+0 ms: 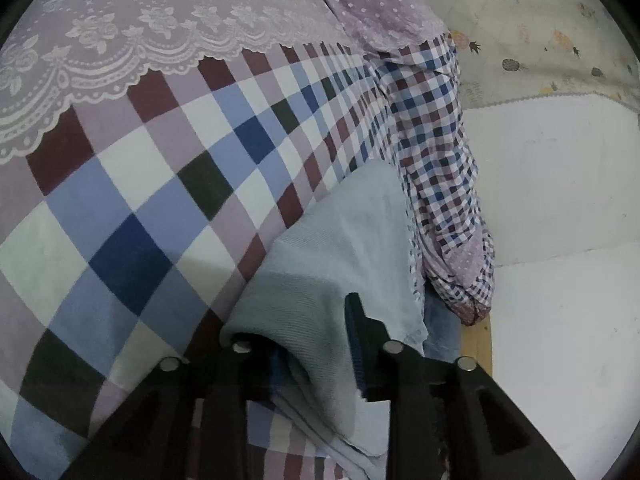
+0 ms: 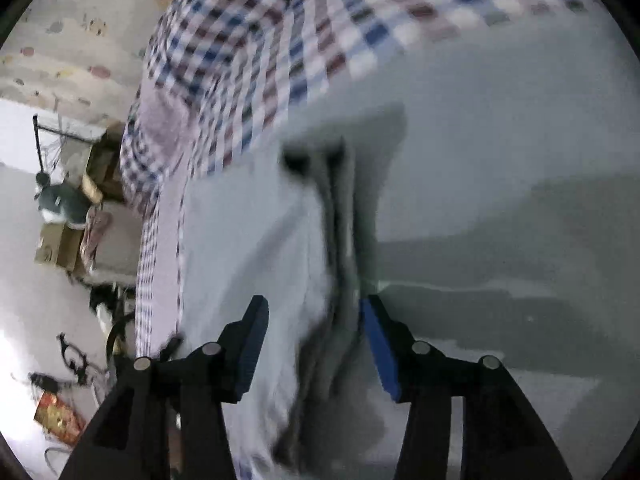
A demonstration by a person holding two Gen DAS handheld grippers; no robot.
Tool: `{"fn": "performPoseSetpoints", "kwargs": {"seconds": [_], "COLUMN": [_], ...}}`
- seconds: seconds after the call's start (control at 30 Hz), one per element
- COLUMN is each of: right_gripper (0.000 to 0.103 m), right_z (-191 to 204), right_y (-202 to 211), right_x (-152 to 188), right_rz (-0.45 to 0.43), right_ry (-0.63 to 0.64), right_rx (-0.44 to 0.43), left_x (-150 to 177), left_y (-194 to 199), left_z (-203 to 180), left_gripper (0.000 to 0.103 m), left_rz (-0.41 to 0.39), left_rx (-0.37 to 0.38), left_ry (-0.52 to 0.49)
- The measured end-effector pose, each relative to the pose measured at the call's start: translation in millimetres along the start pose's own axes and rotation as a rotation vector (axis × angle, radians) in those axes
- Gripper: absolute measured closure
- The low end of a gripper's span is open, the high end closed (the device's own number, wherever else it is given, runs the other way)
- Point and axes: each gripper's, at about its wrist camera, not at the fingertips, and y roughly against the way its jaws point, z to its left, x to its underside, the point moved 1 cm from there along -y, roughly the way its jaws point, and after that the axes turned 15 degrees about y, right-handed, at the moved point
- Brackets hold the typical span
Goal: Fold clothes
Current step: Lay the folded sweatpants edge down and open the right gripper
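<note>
My left hand-held gripper (image 1: 316, 344) has a fold of the pale blue garment (image 1: 332, 248) draped between its jaws at the bed's edge; I cannot tell whether they pinch it. My right hand-held gripper (image 2: 316, 344) stands open astride a ridge of the garment (image 2: 256, 224), pads clear of cloth. The garment lies on the checked sheet (image 1: 132, 208), below a lace cover (image 1: 120, 20).

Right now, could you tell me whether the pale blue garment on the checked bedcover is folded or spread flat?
Folded, at least partly: the pale blue garment shows stacked layers along a doubled edge between the right gripper fingers.
</note>
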Motion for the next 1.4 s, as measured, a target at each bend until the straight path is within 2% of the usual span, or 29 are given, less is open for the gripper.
{"fn": "performPoseSetpoints", "kwargs": {"seconds": [0.13, 0.27, 0.37, 0.4, 0.43, 0.47, 0.5, 0.53, 0.57, 0.67, 0.77, 0.87, 0.97, 1.07, 1.2, 1.33, 1.37, 1.4], "right_gripper": [0.050, 0.050, 0.050, 0.054, 0.070, 0.082, 0.085, 0.095, 0.098, 0.098, 0.098, 0.099, 0.099, 0.099, 0.097, 0.087, 0.085, 0.082], "right_z": [9, 18, 21, 22, 24, 26, 30, 33, 37, 45, 28, 23, 20, 0, -2, 2, 4, 4], "right_y": [-3, -1, -2, -3, -4, -5, -1, 9, 19, 40, 20, 28, 40, 18, 18, 23, 25, 31], "right_x": [21, 41, 50, 50, 50, 50, 51, 51, 51, 55, 60, 59, 56, 61, 59, 60, 61, 62], "right_rz": [0.038, 0.065, 0.042, 0.029, 0.032, 0.051, 0.058, 0.045, 0.032, -0.004, 0.060, 0.008, -0.036, 0.044, 0.028, 0.028, 0.026, 0.023], "right_ry": [-0.014, -0.013, -0.004, -0.002, 0.025, 0.070, 0.101, 0.110, 0.120, 0.127, 0.079, 0.042, 0.042, 0.030, -0.011, -0.023, -0.026, -0.022], "right_rx": [-0.055, -0.077, -0.068, -0.065, -0.049, -0.014, 0.009, 0.015, 0.022, 0.012, 0.052, 0.030, 0.054, 0.102, 0.081, 0.105, 0.113, 0.139], "left_x": [2, 2, 4, 4, 5, 6, 7, 9, 10, 14, 16, 17, 19, 21, 22, 20, 18, 15], "left_y": [2, 2, 2, 1, 2, 2, 2, 2, 2, -2, 0, 3, 1, 6, 19, 50, 56, 60], "left_z": [-5, -6, -6, -7, -7, -8, -9, -11, -12, -13, -11, -12, -9, -7, -4, -1, -1, -1], "left_gripper": [0.054, 0.052, 0.052, 0.052, 0.052, 0.051, 0.050, 0.048, 0.048, 0.047, 0.046, 0.046, 0.046, 0.046, 0.046, 0.045, 0.042, 0.034], "left_rz": [0.007, -0.002, -0.013, -0.016, -0.015, -0.012, -0.008, -0.004, -0.002, -0.006, 0.008, 0.045, 0.056, 0.061, 0.069, -0.008, -0.025, -0.045], "left_rx": [0.012, 0.012, 0.009, 0.008, 0.004, -0.003, -0.010, -0.018, -0.025, -0.052, -0.050, -0.045, -0.028, -0.024, -0.063, -0.094, -0.084, -0.063], "left_ry": [-0.005, -0.006, -0.011, -0.010, -0.009, -0.010, -0.013, -0.018, -0.025, -0.051, -0.041, -0.035, -0.025, -0.017, -0.001, 0.007, 0.009, -0.003]}}
